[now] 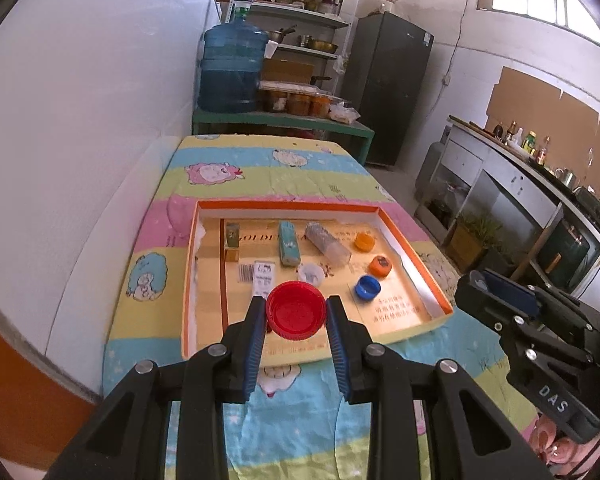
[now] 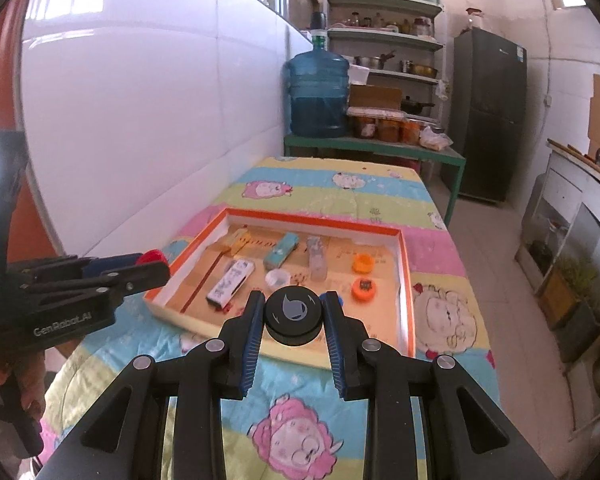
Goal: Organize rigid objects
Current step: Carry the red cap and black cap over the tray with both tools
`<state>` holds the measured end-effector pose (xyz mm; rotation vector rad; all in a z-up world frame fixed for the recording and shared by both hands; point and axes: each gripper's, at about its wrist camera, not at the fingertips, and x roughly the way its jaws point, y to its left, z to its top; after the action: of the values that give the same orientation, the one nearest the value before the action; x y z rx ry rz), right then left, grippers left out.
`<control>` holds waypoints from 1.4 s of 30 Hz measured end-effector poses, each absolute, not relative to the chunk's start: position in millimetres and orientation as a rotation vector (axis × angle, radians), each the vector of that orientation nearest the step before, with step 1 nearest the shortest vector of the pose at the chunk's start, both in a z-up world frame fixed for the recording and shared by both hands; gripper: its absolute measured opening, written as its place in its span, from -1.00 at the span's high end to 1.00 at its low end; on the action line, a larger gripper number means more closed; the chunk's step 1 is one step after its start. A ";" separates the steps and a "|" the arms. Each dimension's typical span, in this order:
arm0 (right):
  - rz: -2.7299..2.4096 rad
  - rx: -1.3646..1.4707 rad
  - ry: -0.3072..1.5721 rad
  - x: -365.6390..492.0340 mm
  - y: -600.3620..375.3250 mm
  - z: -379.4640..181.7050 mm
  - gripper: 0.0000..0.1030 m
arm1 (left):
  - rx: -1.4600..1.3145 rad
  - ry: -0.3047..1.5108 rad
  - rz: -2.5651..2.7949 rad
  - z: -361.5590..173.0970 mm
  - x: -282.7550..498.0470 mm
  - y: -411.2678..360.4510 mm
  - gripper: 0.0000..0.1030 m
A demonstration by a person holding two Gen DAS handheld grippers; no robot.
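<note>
a round red plastic cap (image 1: 296,309), hollow side up, sits clamped in our left gripper (image 1: 296,312), held above the near edge of the shallow orange-rimmed cardboard tray (image 1: 416,258) on the cartoon-print tabletop (image 1: 260,176). our right gripper (image 2: 293,314) is clamped on a round black ribbed cap (image 2: 293,315), also over the tray's near edge. inside the tray we see two orange caps (image 1: 365,241), a blue cap (image 1: 367,286), a clear cap (image 1: 311,273), a teal rectangular box (image 1: 289,243) and a clear tube (image 1: 326,243).
</note>
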<state>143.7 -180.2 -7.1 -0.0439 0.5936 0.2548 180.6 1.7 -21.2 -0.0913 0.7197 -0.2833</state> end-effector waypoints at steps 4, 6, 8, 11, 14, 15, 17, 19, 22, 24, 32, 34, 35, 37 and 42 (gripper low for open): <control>0.231 -0.029 0.609 159.0 -187.0 -8.8 0.42 | -0.093 0.723 -0.297 -22.2 194.7 -5.8 0.40; 0.217 -0.026 0.620 166.9 -191.4 -11.4 0.41 | -0.089 0.725 -0.306 -23.2 200.1 -11.1 0.40; 0.206 -0.020 0.638 175.0 -196.0 -16.2 0.41 | -0.086 0.728 -0.314 -24.7 207.1 -16.4 0.40; 0.200 -0.004 0.669 186.7 -201.6 -25.0 0.41 | -0.084 0.738 -0.322 -28.3 215.8 -24.3 0.40; 0.194 0.007 0.689 193.8 -207.2 -33.2 0.41 | -0.082 0.748 -0.326 -32.7 223.8 -29.7 0.40; 0.190 0.008 0.696 197.0 -208.6 -36.1 0.41 | -0.081 0.753 -0.327 -35.0 227.0 -31.8 0.40; 0.186 0.010 0.707 202.1 -211.0 -41.0 0.41 | -0.080 0.762 -0.324 -38.1 230.4 -33.8 0.40; 0.183 0.014 0.719 208.0 -213.2 -45.2 0.41 | -0.080 0.771 -0.321 -42.1 235.8 -36.1 0.40; 0.177 0.019 0.737 216.8 -216.4 -51.5 0.41 | -0.075 0.788 -0.312 -48.5 243.5 -39.6 0.40; 0.176 0.022 0.749 222.0 -218.1 -56.1 0.41 | -0.070 0.802 -0.306 -53.8 248.3 -42.2 0.40; 0.172 0.024 0.783 235.4 -222.4 -71.7 0.41 | -0.055 0.843 -0.301 -71.7 260.4 -48.9 0.40; 0.173 0.022 0.788 237.6 -222.5 -74.6 0.41 | -0.054 0.855 -0.299 -76.6 263.6 -49.9 0.40; 0.173 0.020 0.790 238.7 -222.3 -75.4 0.41 | -0.054 0.859 -0.299 -78.5 264.8 -50.2 0.40; 0.172 0.017 0.795 241.5 -222.0 -78.6 0.41 | -0.052 0.868 -0.297 -82.7 267.4 -50.8 0.40; 0.170 0.007 0.812 247.3 -220.9 -85.3 0.41 | -0.041 0.889 -0.299 -91.8 270.6 -53.2 0.40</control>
<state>247.3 -220.9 -85.3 0.0067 0.8122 0.1703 270.6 -53.2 -91.8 -0.0415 0.8895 -0.2988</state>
